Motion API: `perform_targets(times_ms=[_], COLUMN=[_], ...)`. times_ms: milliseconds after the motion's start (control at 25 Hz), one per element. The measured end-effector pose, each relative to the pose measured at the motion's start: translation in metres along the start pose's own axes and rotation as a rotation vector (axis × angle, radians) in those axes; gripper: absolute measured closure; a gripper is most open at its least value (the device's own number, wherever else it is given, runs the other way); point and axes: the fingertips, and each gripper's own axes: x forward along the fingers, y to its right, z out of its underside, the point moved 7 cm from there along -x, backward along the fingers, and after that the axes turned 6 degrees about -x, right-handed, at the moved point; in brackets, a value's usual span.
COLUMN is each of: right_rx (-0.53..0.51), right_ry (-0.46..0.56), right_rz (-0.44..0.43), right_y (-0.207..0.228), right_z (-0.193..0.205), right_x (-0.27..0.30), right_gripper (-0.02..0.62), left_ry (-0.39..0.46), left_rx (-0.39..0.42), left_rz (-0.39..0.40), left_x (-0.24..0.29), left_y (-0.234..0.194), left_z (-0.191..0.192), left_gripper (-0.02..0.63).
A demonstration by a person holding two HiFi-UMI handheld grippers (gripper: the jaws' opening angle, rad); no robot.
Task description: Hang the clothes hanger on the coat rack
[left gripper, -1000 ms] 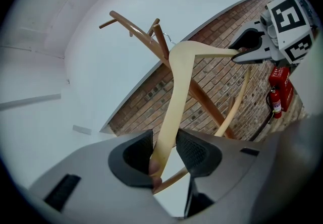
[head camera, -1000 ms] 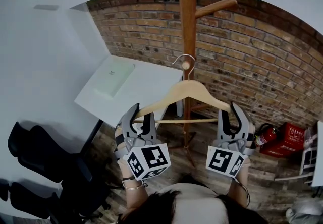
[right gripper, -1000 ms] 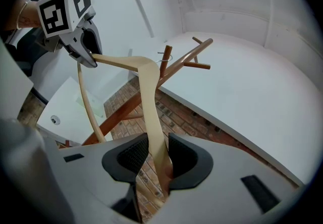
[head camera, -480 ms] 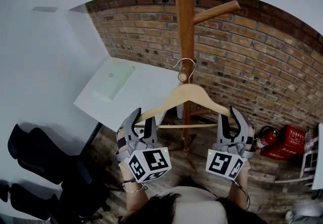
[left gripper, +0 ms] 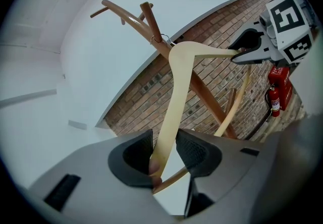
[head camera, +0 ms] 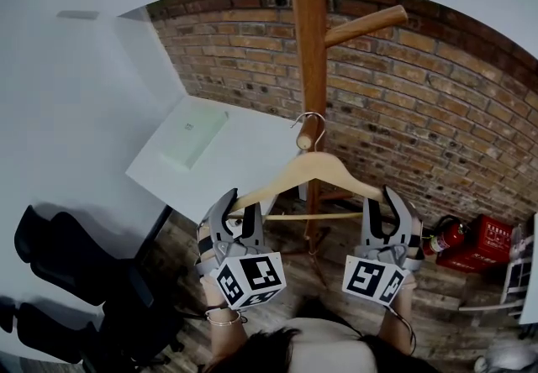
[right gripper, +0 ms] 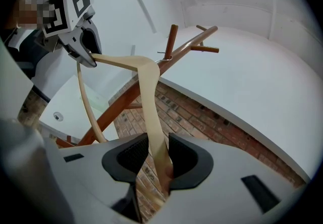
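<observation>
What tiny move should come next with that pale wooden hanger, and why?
Probably lower the pale wooden hanger slightly: its metal hook seems looped over the short wooden peg, and the left gripper and right gripper clamp its ends.

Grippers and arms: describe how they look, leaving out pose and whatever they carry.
The left gripper and the right gripper are both grey plastic with two curved jaws, lined with black textured pads. Each carries a white cube printed with black square markers. A thin bracelet circles the left wrist. The person wears a light top.
</observation>
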Motion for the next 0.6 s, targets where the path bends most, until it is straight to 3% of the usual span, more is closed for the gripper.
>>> perform_targets(times_ms=[600], right_rx=[0.068], right_ry=[0.011], right_rz=[-0.015], right_y=[-0.008], right_z=[0.005], right_x=[0.014], right_gripper=[0.459], left_ry=[0.109], left_rx=[-0.075], left_rz=[-0.003], left_x=[0.016], left_y=[-0.001], left_z=[0.008], left_gripper=[0.453])
